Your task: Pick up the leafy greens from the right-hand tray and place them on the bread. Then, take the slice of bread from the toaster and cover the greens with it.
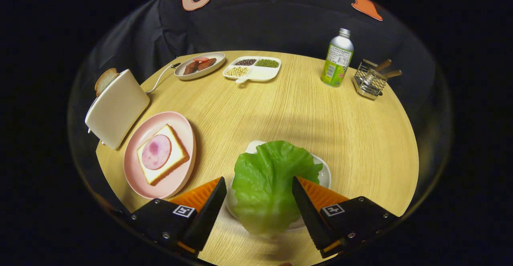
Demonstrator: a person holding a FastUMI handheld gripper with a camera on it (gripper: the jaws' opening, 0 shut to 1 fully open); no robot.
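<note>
Claw (pixel 258 202) stood open, fingers spread wide, one to each side of the leafy greens (pixel 267 182). Neither finger pressed on the leaf; the right one looked to touch or overlap its edge, the left stood just apart.

Greens lay on a small white tray (pixel 325 174) on the wooden surface (pixel 320 121), the leaf's near end hanging over the tray rim toward the claw. The leaf sat between the fingers and ran ahead of them.

Step in hand, as judged: the grasp on the greens. To do it well the fingers should likely drop low enough to catch the leaf body, not just a thin rim, and close gently, since a floppy leaf may fold or slip. Catching the tray edge along with the leaf was a risk.

Target lay ahead and to the left: bread (pixel 162 160) topped with a round slice of ham (pixel 156 152), on a pink plate (pixel 138 178). Beyond the plate stood the toaster (pixel 116 107), a second slice of bread (pixel 105 79) poking from its top.
</note>
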